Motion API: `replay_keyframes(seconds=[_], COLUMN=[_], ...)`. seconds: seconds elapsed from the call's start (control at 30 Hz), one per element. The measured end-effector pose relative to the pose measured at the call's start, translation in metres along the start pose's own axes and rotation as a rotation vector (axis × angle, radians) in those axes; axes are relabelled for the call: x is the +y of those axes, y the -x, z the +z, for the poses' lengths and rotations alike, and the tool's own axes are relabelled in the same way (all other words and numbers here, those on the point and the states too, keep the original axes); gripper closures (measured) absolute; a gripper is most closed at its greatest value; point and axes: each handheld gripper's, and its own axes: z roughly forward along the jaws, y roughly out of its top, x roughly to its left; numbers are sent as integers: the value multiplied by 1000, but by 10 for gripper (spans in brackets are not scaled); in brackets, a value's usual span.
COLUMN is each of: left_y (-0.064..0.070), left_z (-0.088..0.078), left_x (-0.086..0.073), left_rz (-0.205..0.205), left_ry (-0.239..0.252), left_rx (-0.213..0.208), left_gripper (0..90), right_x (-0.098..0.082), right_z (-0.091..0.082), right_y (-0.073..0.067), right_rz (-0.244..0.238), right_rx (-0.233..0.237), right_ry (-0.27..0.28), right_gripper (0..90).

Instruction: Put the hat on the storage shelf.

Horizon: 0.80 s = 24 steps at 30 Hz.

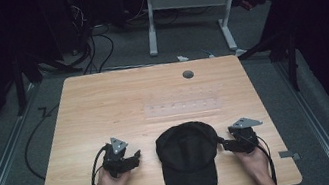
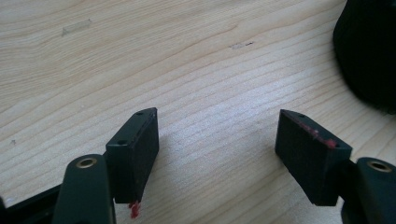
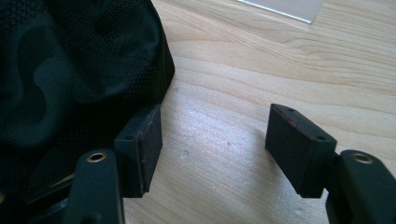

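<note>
Pale wooden bench (image 1: 105,112), dark floor around it. Black fabric cap (image 1: 187,157) lies near the front edge, between both hands. Left gripper (image 1: 133,157) gapes wide, empty, just beside the cap. Right gripper (image 1: 223,144) wide apart, holding nothing; right gripper view shows one pad (image 3: 144,144) against the cap's edge. Approach step; next, close on fabric.

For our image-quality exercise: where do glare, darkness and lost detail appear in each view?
High view: the table is lit, the surroundings nearly black. Left gripper view: soft sheen on the wood, the black cap dark and featureless. Right gripper view: a pale glare patch between the jaws; the cap's mesh is readable.
</note>
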Motion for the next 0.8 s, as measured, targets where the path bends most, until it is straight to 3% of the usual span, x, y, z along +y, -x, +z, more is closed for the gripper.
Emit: replay_keyframes(seconds=[0.33,0.8], left_y=[0,0], left_z=[0,0], left_x=[0,0], left_rz=[1,0], left_ry=[0,0], left_rx=[0,0], left_gripper=[304,303], right_x=[3,5], right_z=[-14,-38], right_y=[3,-5], right_rz=[21,-13], right_rx=[-5,22], right_ry=[-17,5], right_gripper=[437,461])
